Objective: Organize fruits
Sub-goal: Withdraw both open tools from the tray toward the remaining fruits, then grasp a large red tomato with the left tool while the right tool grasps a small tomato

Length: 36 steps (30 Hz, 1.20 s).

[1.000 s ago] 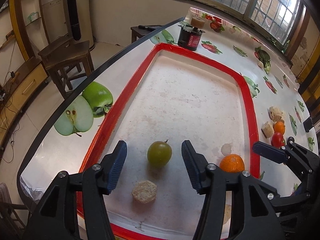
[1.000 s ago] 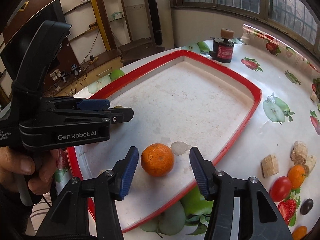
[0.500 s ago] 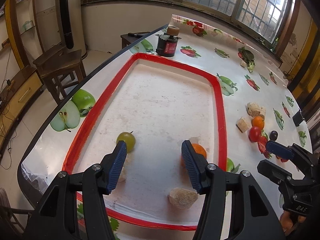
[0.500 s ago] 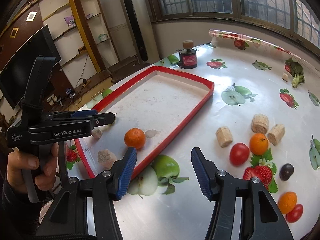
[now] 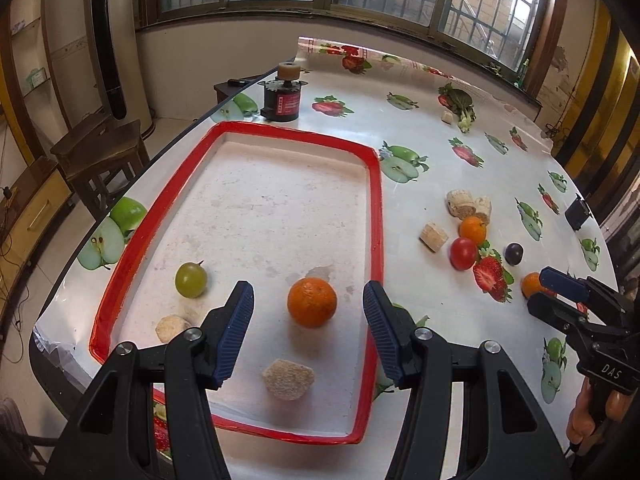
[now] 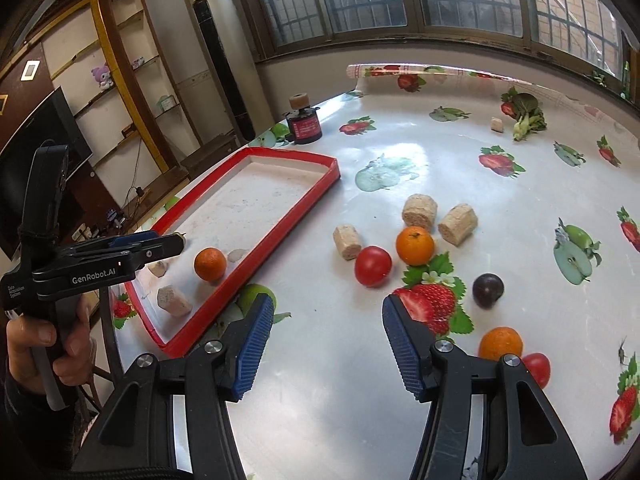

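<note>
A red-rimmed white tray (image 5: 374, 216) holds an orange (image 5: 312, 302), a green grape-like fruit (image 5: 191, 279) and two beige chunks (image 5: 288, 378). My left gripper (image 5: 308, 334) is open and empty, above the tray's near end, the orange just beyond its fingertips. My right gripper (image 6: 328, 344) is open and empty over the bare tablecloth right of the tray (image 6: 288, 224). Ahead of it lie a red tomato (image 6: 373, 266), an orange (image 6: 415, 245), a dark plum (image 6: 487, 290), another orange (image 6: 501, 343) and another tomato (image 6: 536, 368).
Three beige cork-like chunks (image 6: 418, 211) lie by the loose fruit. A dark jar with a cork top (image 6: 304, 122) stands beyond the tray. A leafy vegetable (image 6: 528, 118) and a small chunk lie far back. The table edge runs along the left, with wooden stools (image 5: 100, 152) below.
Both grippers have drawn back and up from the tray. The right gripper, which was around the orange in the tray, has swung right over the tablecloth. The left has shifted from the green fruit toward the orange.
</note>
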Each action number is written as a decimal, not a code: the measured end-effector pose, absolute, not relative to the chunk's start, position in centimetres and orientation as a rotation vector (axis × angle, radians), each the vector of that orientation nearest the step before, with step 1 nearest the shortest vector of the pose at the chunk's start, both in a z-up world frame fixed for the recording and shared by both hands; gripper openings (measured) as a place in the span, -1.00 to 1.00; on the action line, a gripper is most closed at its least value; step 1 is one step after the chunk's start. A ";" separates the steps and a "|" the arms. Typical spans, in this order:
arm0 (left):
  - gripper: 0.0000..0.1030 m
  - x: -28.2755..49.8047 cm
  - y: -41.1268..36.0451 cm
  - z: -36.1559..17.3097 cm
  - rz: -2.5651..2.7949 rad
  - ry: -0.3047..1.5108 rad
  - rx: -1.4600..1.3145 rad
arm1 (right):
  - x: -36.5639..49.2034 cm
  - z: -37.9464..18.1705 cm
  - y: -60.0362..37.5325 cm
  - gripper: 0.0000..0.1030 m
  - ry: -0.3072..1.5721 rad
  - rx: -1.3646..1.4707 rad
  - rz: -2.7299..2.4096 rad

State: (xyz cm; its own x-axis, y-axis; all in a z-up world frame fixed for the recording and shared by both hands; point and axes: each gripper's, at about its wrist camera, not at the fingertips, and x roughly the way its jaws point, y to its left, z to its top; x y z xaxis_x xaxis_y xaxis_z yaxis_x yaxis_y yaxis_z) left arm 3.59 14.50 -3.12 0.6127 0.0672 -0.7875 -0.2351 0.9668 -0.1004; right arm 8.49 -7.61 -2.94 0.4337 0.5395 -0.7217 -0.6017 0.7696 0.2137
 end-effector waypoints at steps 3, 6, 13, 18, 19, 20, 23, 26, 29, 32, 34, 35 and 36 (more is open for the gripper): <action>0.17 3.7 13.3 -3.0 0.165 0.894 -0.174 | 8.5 -2.5 -9.2 0.17 0.859 -0.065 0.682; 0.17 3.7 12.3 -2.8 0.148 0.893 -0.162 | 8.3 -2.2 -11.0 0.21 0.850 -0.054 0.652; 0.17 3.9 10.2 -2.4 0.112 0.889 -0.134 | 7.9 -1.8 -14.4 0.22 0.838 -0.036 0.593; 0.17 3.9 9.1 -2.4 0.093 0.893 -0.130 | 7.7 -1.9 -16.4 0.22 0.839 -0.022 0.554; 0.17 3.9 8.9 -2.4 0.090 0.895 -0.129 | 7.7 -2.0 -16.9 0.22 0.840 -0.020 0.547; 0.17 4.0 8.7 -2.5 0.085 0.897 -0.130 | 7.6 -2.0 -17.2 0.22 0.840 -0.018 0.539; 0.17 4.2 8.0 -2.7 0.066 0.906 -0.131 | 7.5 -2.2 -18.3 0.22 0.844 -0.009 0.521; 0.17 4.4 7.0 -3.0 0.050 0.917 -0.123 | 7.5 -2.6 -19.1 0.22 0.850 -0.007 0.500; 0.17 4.7 6.2 -3.2 0.032 0.923 -0.116 | 7.4 -3.0 -20.0 0.23 0.858 0.004 0.484; 0.17 5.0 5.5 -3.4 0.022 0.932 -0.110 | 7.5 -3.5 -20.8 0.23 0.867 0.015 0.468; 0.17 5.3 5.1 -3.6 0.014 0.937 -0.109 | 7.5 -3.7 -21.3 0.23 0.870 0.023 0.463; 0.17 5.5 4.9 -3.6 0.008 0.940 -0.109 | 7.5 -3.8 -21.4 0.23 0.872 0.025 0.461; 0.17 5.6 4.7 -3.7 0.003 0.942 -0.109 | 7.6 -3.9 -21.5 0.23 0.875 0.028 0.460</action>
